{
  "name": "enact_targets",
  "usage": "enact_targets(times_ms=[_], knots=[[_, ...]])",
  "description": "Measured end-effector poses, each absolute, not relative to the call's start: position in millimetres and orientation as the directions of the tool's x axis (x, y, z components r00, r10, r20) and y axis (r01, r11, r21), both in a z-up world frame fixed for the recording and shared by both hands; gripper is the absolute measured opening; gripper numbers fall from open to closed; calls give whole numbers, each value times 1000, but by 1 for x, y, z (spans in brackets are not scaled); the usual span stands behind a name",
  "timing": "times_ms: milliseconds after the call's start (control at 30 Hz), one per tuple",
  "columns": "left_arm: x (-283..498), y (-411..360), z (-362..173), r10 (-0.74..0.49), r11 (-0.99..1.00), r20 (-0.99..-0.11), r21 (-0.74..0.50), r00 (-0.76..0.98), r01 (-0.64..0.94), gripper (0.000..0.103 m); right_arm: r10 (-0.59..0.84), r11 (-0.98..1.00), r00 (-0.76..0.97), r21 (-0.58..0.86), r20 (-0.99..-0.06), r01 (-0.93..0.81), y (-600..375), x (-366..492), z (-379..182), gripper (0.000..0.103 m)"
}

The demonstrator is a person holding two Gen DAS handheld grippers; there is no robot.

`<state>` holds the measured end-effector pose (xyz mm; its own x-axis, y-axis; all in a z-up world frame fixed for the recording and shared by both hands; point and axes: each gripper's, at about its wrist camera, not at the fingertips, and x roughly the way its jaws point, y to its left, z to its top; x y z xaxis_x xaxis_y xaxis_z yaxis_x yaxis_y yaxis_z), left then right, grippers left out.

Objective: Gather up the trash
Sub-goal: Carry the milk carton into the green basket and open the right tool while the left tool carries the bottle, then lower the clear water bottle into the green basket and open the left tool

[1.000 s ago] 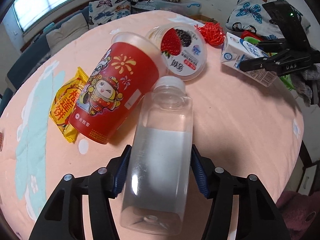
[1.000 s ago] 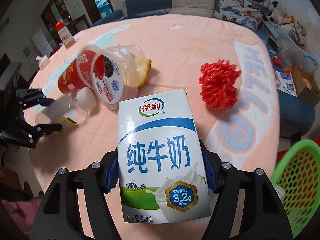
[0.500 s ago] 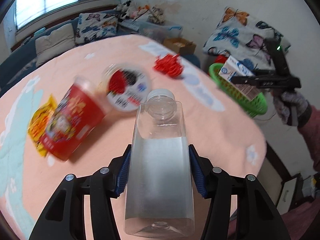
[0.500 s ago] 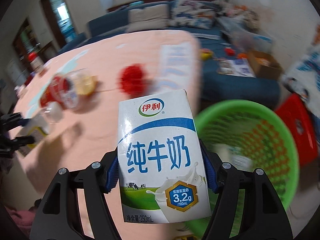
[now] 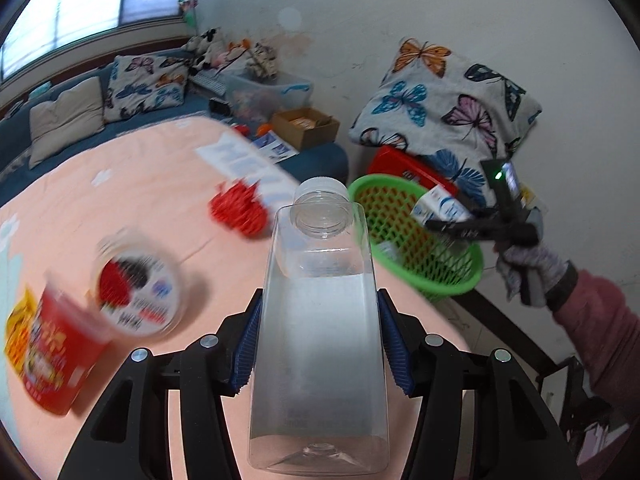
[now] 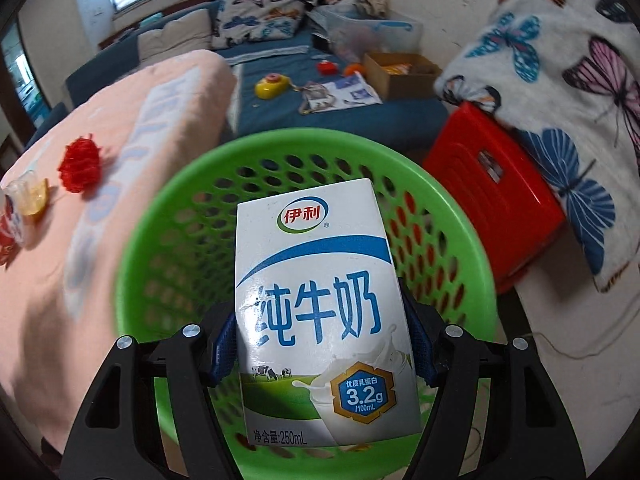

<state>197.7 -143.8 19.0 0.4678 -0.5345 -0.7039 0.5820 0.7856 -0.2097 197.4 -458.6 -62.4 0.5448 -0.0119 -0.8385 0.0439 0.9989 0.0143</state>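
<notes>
**Milk carton held over the basket, bottle waiting behind**

The right gripper (image 6: 316, 344) is closed on the milk carton (image 6: 320, 312), its blue pads pressed against the carton's two side faces. The carton's long axis runs straight out along the fingers, its top end pointing toward the upper part of the right wrist frame. Behind and around it, filling the middle of that frame, lies the open mouth of the green basket (image 6: 476, 248), so the carton appears to hang over the basket, inside the ring of its rim. The next move turns on that relation: a release here looks likely to drop the carton in.

The left gripper (image 5: 320, 340) is clamped on the clear bottle (image 5: 320, 320), which sits lengthwise between the fingers with its white cap toward the frame's centre. In the left wrist view the green basket (image 5: 460, 280) lies right of centre, beyond the edge of the pink table (image 5: 140, 208), well apart from the bottle. The right hand is clearly the nearer one to the basket.

Left on the table are a red mesh ball (image 5: 240, 212), a round lidded tub (image 5: 138, 292), a red paper cup (image 5: 56, 356) and a yellow wrapper (image 5: 18, 328) at the lower left, all blurred.
</notes>
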Motion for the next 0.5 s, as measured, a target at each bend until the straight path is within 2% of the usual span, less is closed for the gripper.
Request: enact_targets(times_ms=[100, 500], knots=[[204, -169, 26, -560, 766, -690, -223, 458, 603, 53, -34, 998, 548, 6, -836, 70, -465, 194, -66, 75], [233, -262, 35, -639, 691, -658, -264, 398, 673, 53, -21, 993, 616, 56, -788, 106, -479, 159, -42, 75]])
